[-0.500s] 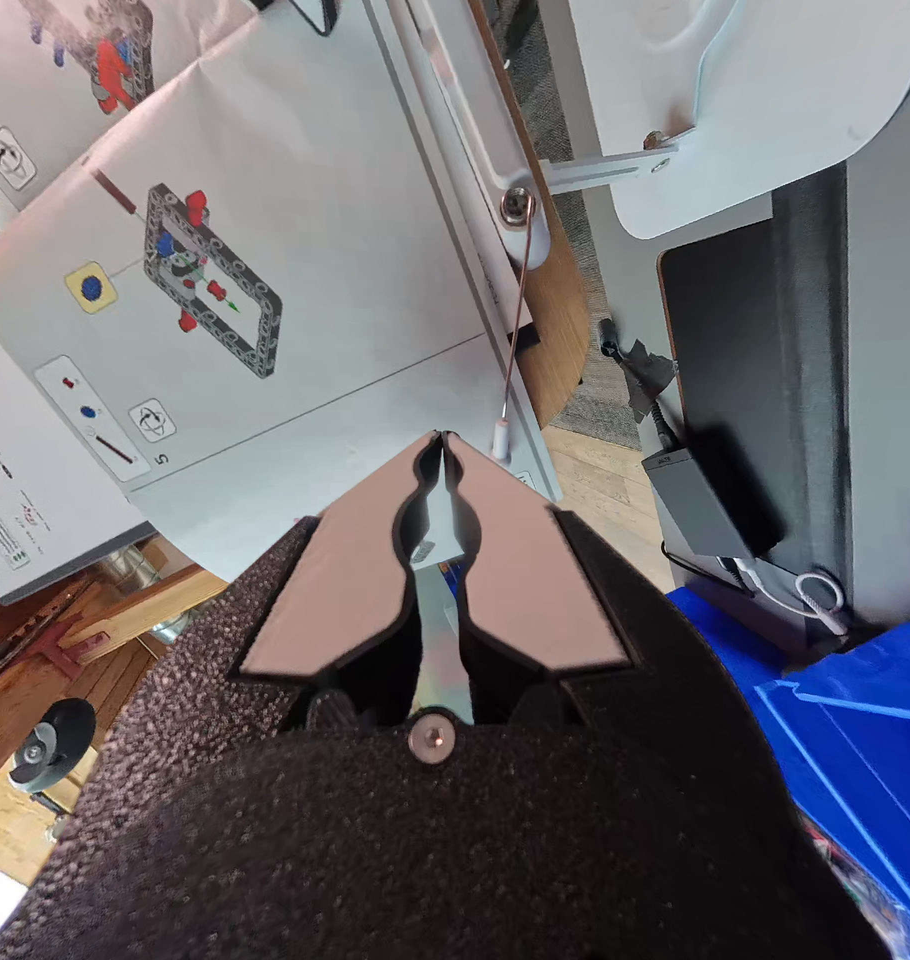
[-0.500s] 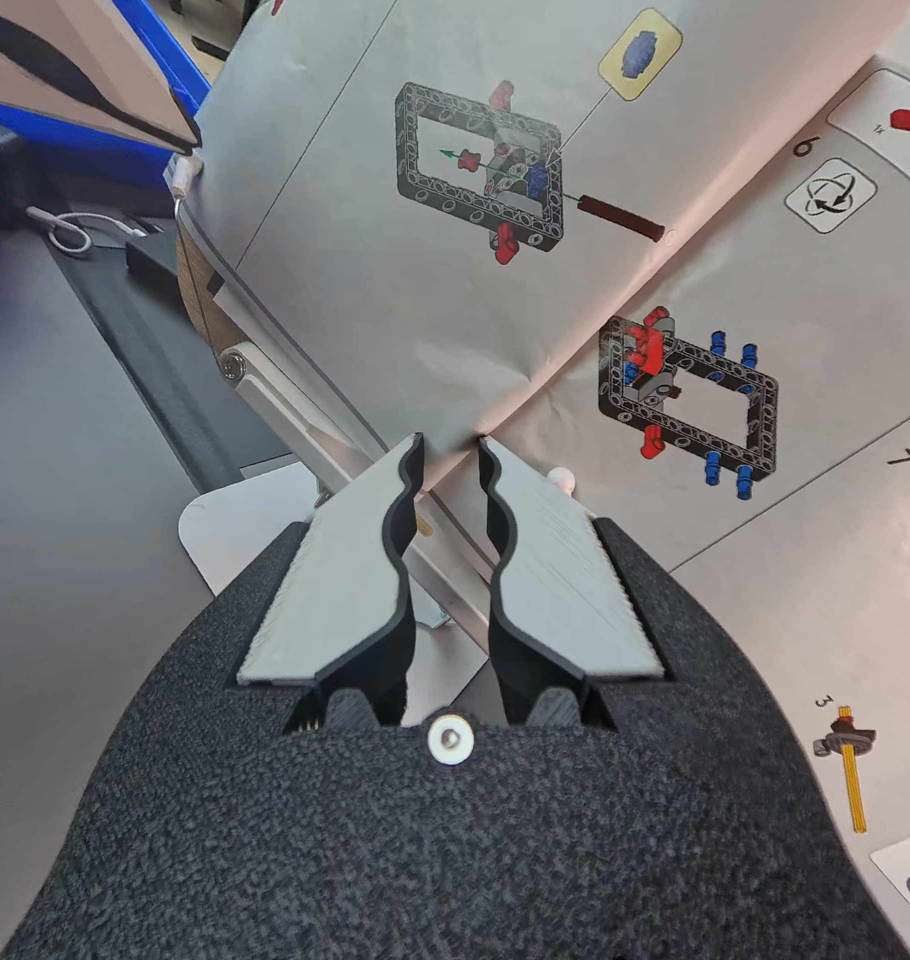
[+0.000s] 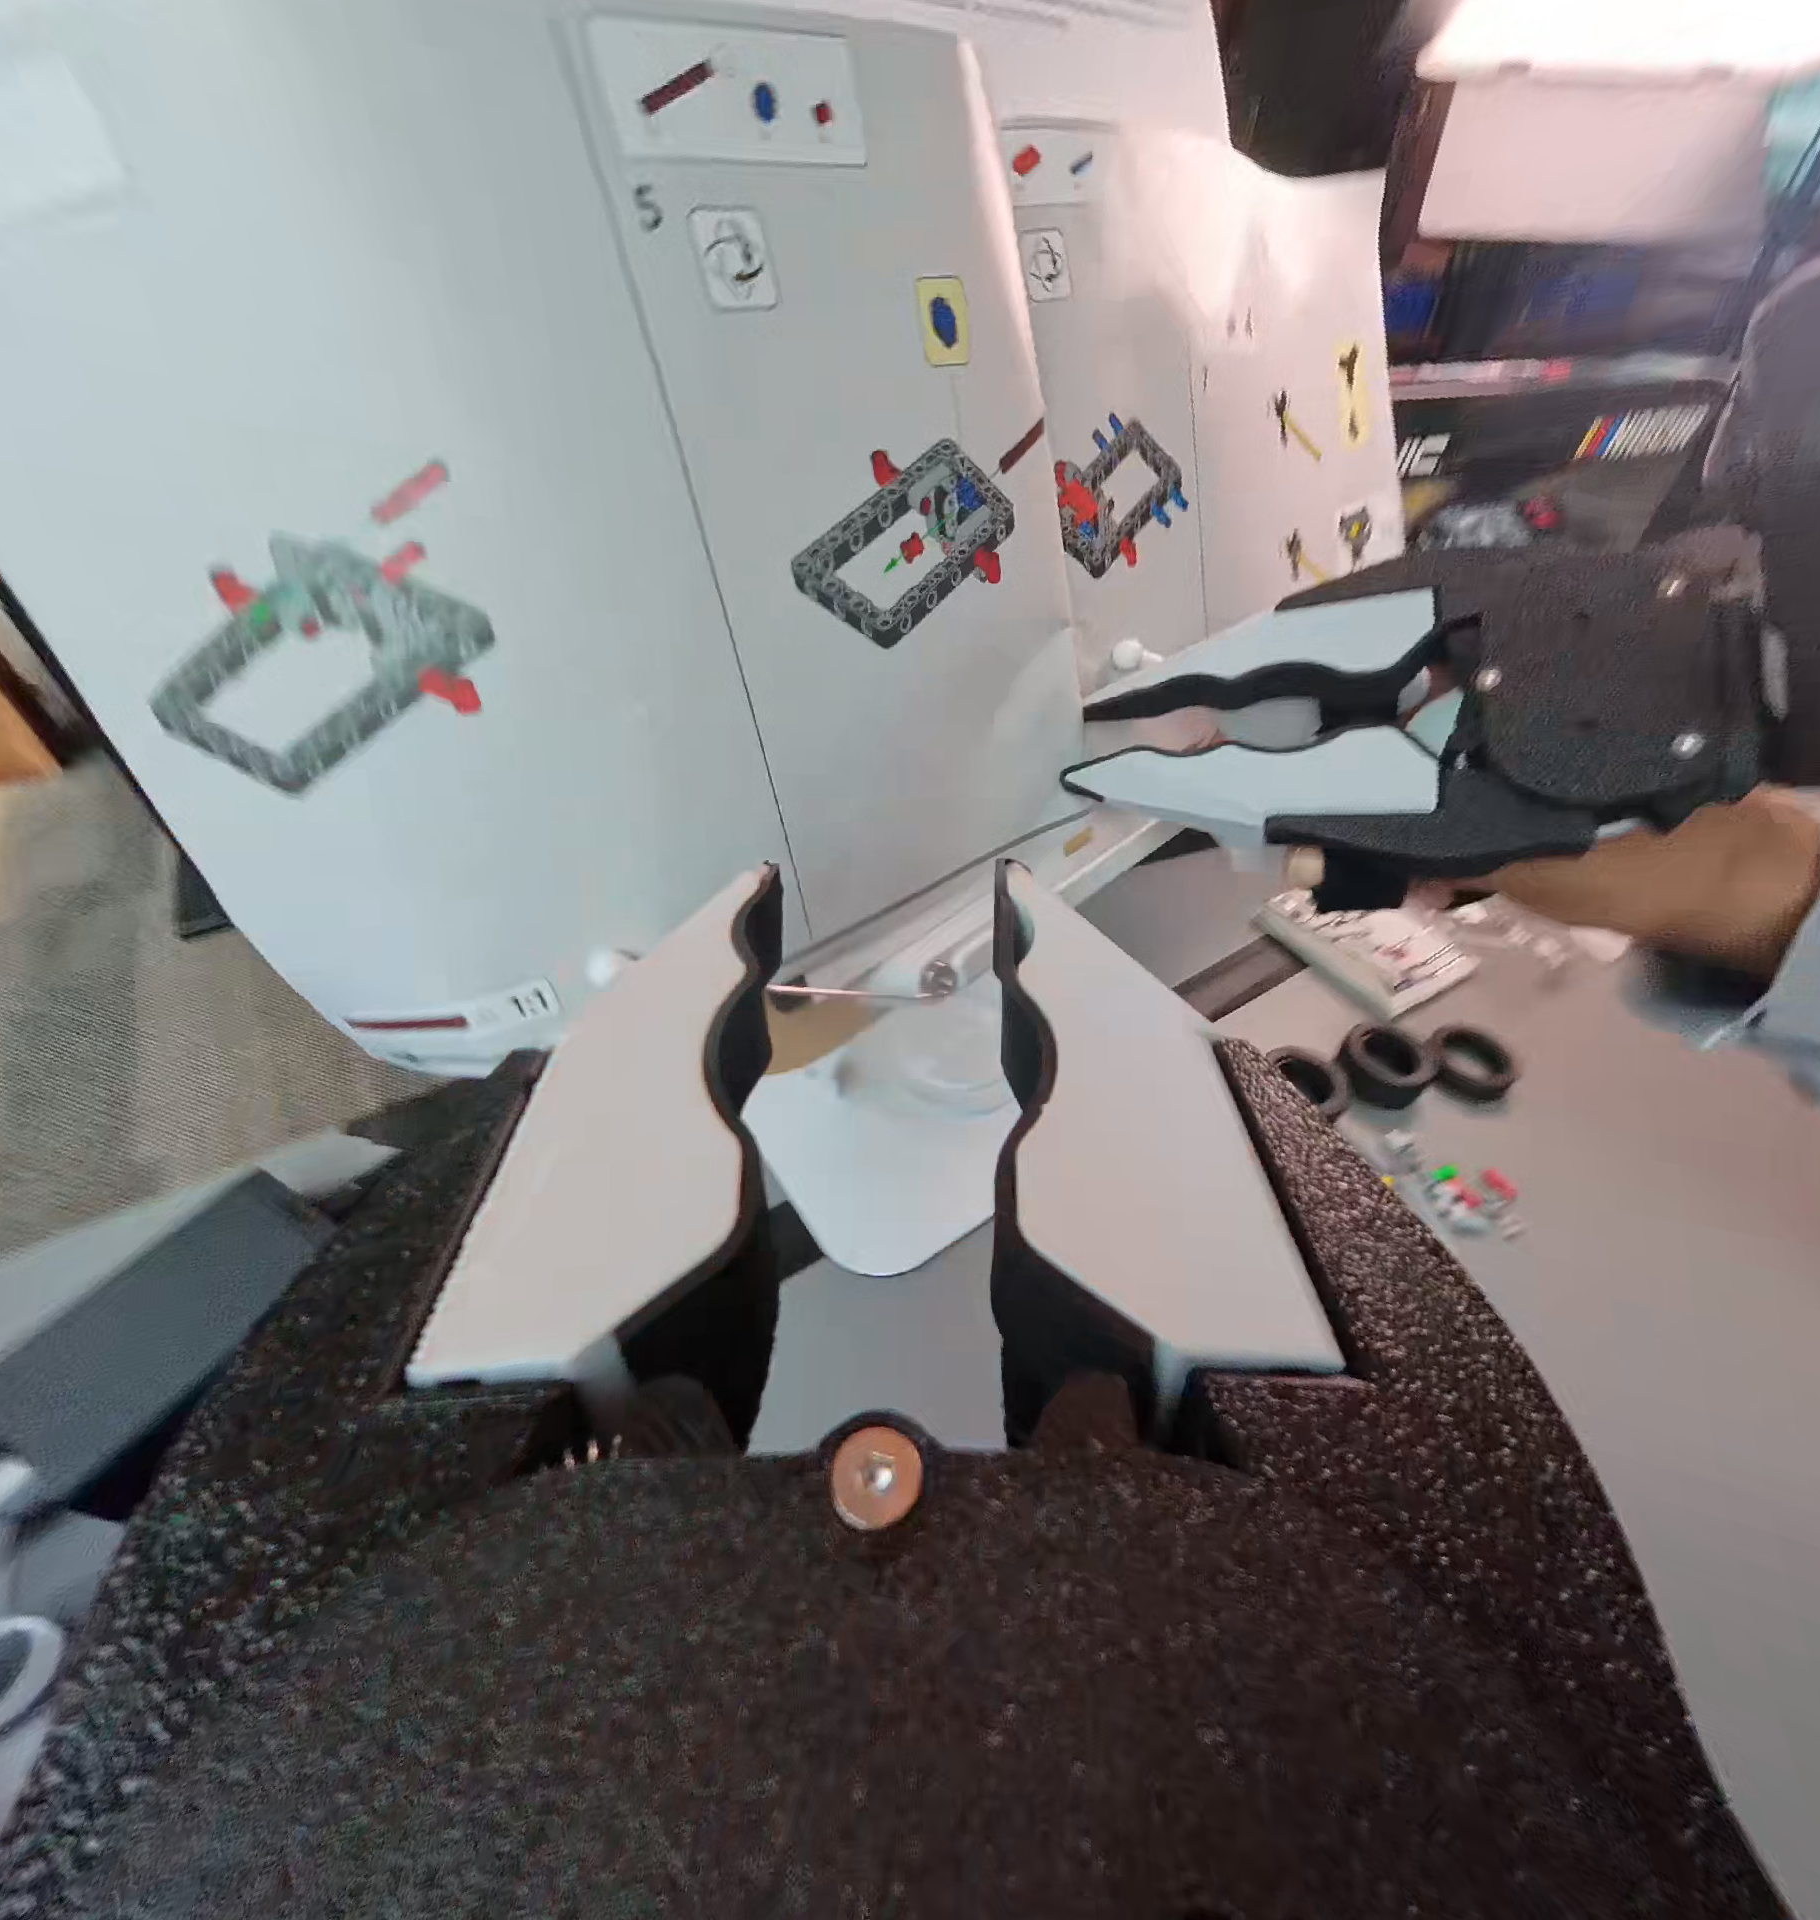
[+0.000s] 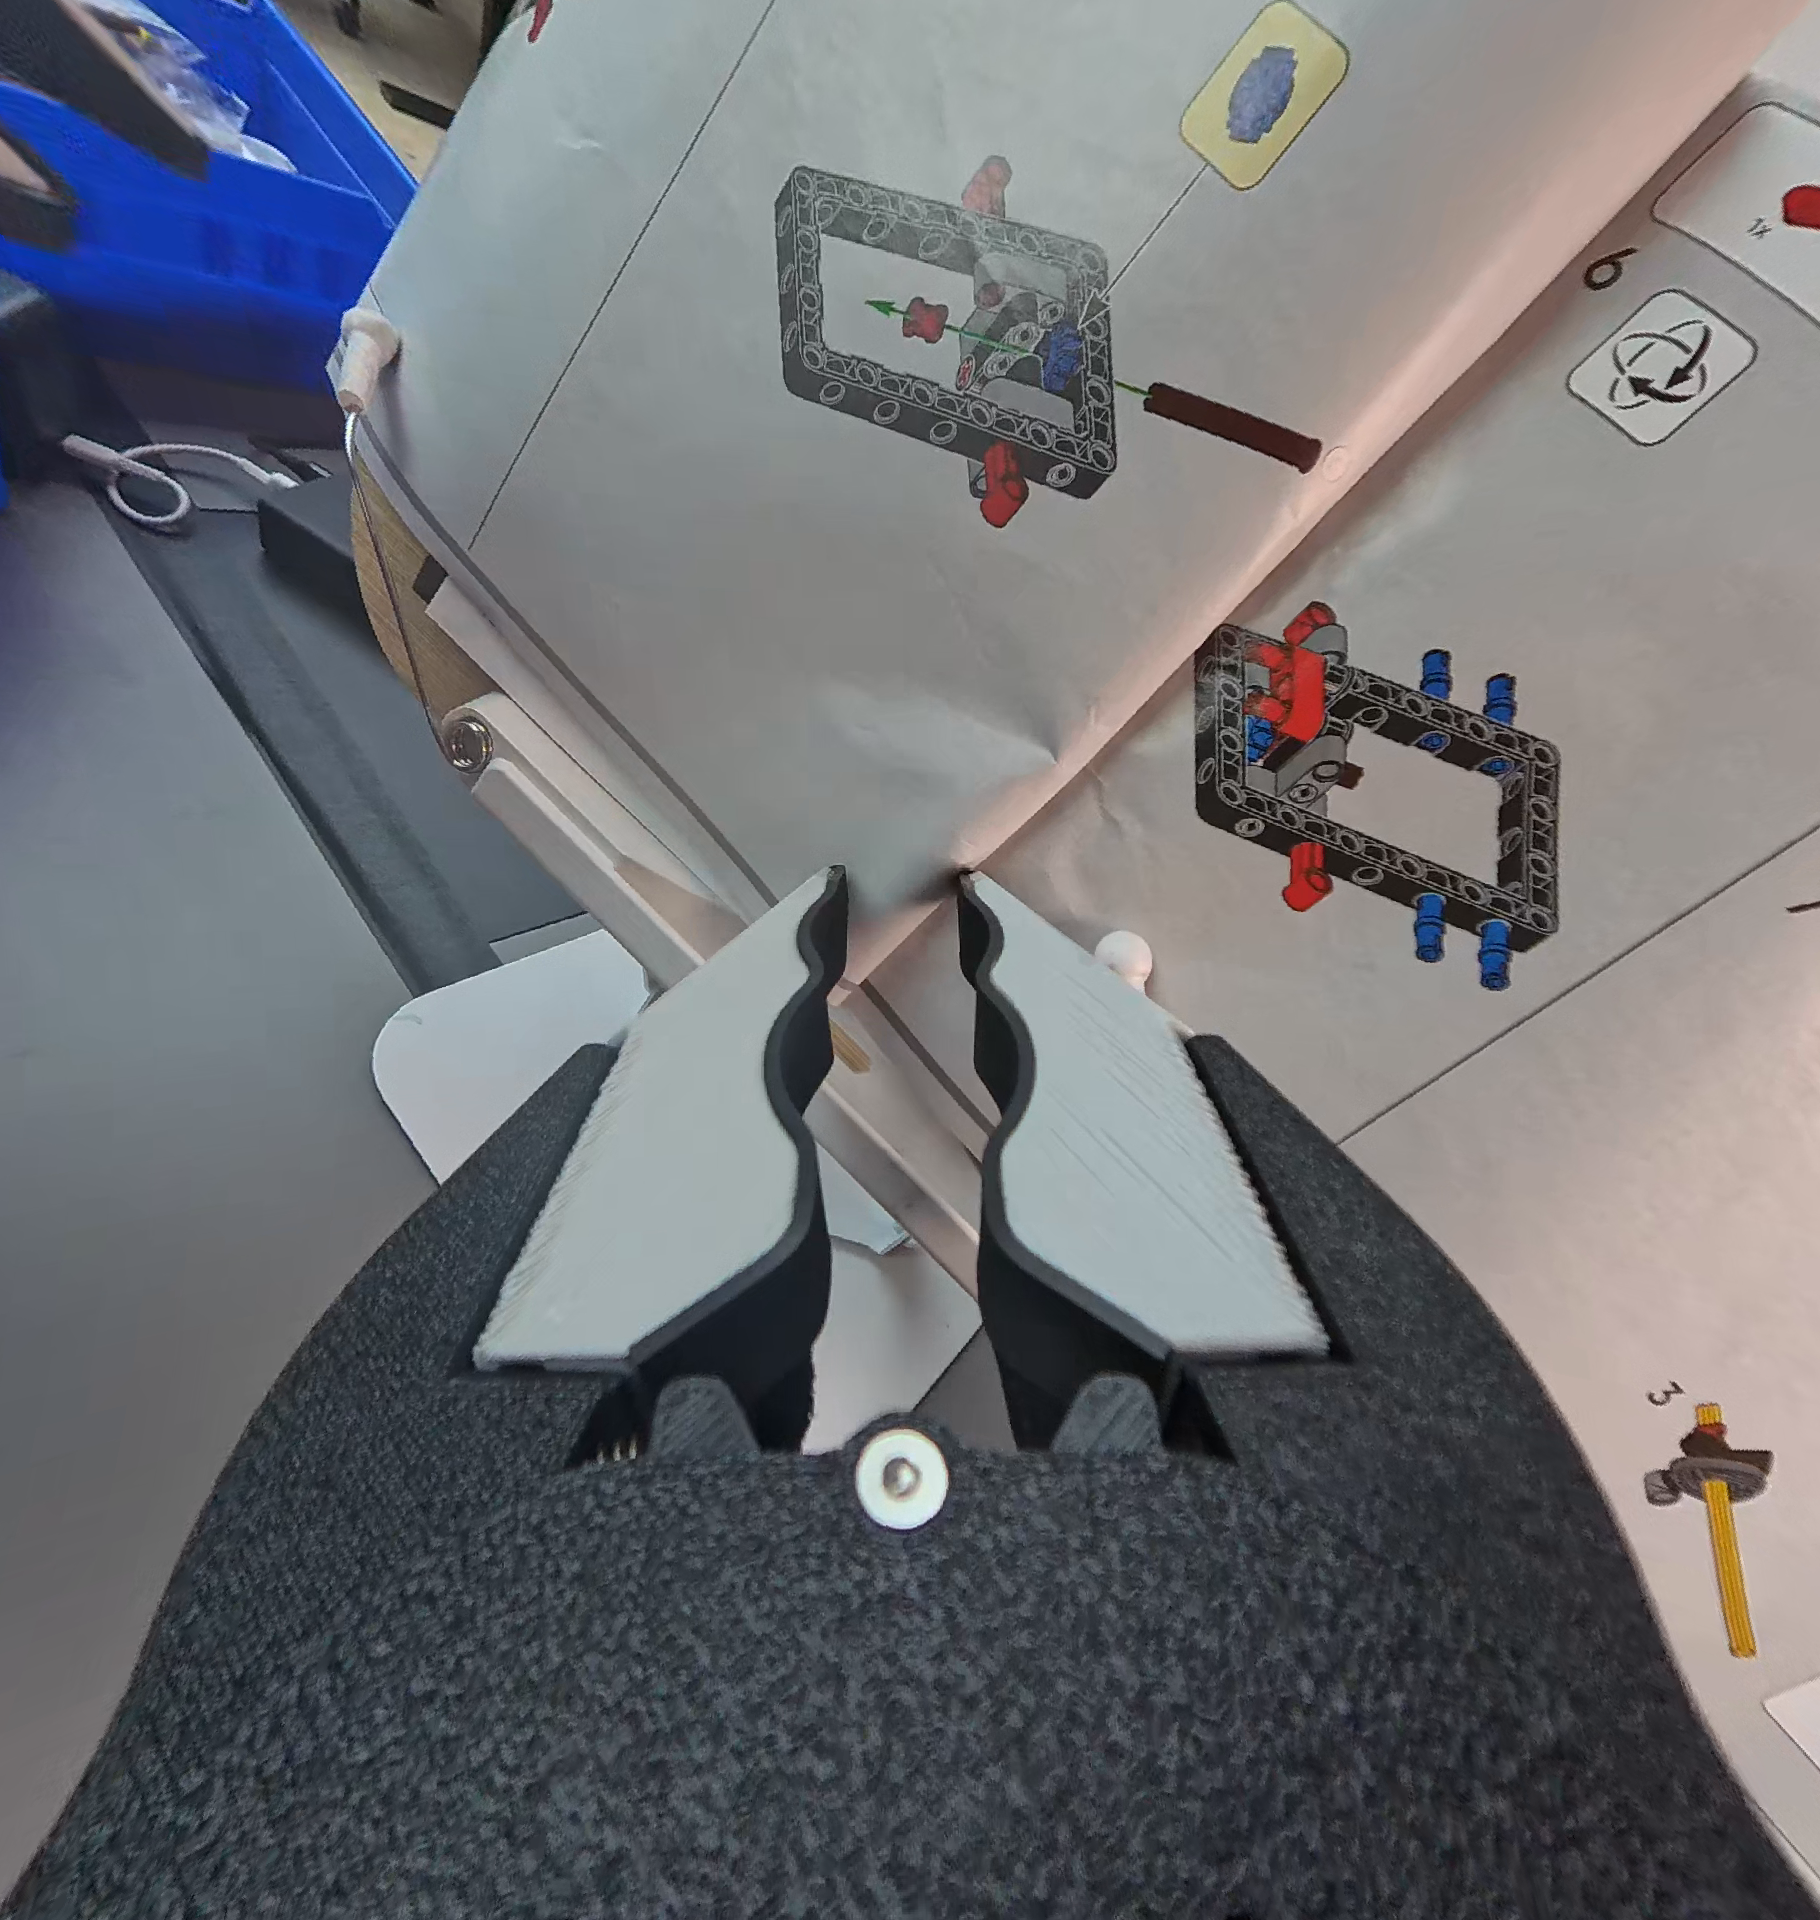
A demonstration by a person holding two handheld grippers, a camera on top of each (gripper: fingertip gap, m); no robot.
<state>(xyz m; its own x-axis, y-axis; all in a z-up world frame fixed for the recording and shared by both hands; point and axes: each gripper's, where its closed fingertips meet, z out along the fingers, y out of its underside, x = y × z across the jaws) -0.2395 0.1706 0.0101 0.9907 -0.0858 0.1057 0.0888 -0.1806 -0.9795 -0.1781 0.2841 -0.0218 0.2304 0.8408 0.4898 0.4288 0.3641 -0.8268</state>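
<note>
Grey bench [image 3: 1664, 1299] underneath, carrying everything. White paper instruction booklet [image 3: 532, 436] propped open on a pale stand [image 3: 864, 1195], pages printed with dark frame diagrams and red and blue pegs; left-hand page curling forward. Thin wire page holder [image 4: 386, 561] with a white tip at the page's outer edge. Blue bins [image 4: 189, 239] beyond the stand, seen from the right wrist. Left tool [image 3: 885, 883] empty, fingers spread wide apart, just short of the booklet's lower edge and the stand's ledge. Right tool [image 4: 901, 883] likewise parted, gripping nothing, tips at the bottom of the fold between the two pages; in the left wrist view the same tool [image 3: 1077, 748] turned sideways, one finger above the other, against the page's lower corner. Three black tyres [image 3: 1394, 1065] on the bench to the right. Small loose coloured pieces [image 3: 1451, 1195] near them.
</note>
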